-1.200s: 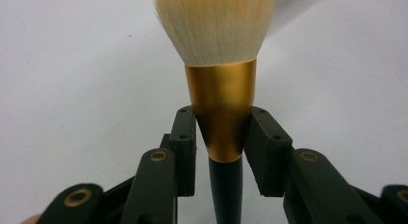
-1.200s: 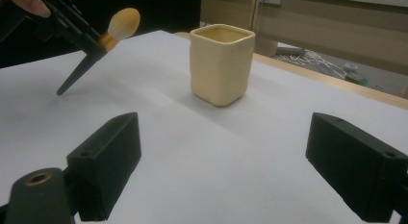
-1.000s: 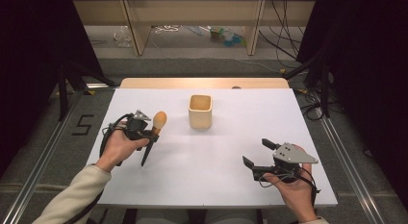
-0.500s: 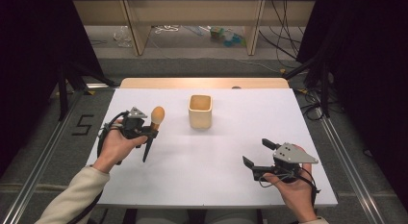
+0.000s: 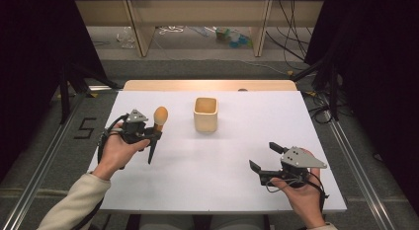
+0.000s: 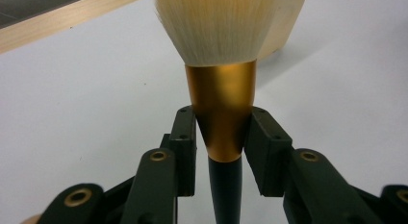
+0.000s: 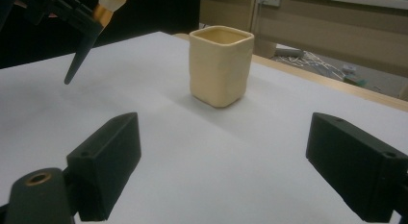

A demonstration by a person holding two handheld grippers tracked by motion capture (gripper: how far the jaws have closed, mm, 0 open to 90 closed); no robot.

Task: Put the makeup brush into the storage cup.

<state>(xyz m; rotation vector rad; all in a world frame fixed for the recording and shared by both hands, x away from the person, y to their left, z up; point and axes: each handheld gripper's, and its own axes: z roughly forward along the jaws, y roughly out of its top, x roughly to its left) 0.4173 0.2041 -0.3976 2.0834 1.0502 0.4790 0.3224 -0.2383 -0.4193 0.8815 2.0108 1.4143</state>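
On the left side of the white table [image 5: 207, 166], my left hand-held gripper [image 5: 148, 133] is clamped on the gold metal collar of a black-handled make-up brush with pale bristles [image 6: 222, 108], held clear of the surface with the bristle head up and the handle tip slanting down. The cream square ceramic cup [image 5: 205, 114] stands just beside it, mid-table. My right hand-held gripper [image 5: 264, 158] sits near the front right edge, its jaws spread wide around nothing.

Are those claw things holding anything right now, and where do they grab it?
The left gripper holds a makeup brush by its gold collar, just below the bristles. The right gripper is open and holds nothing.
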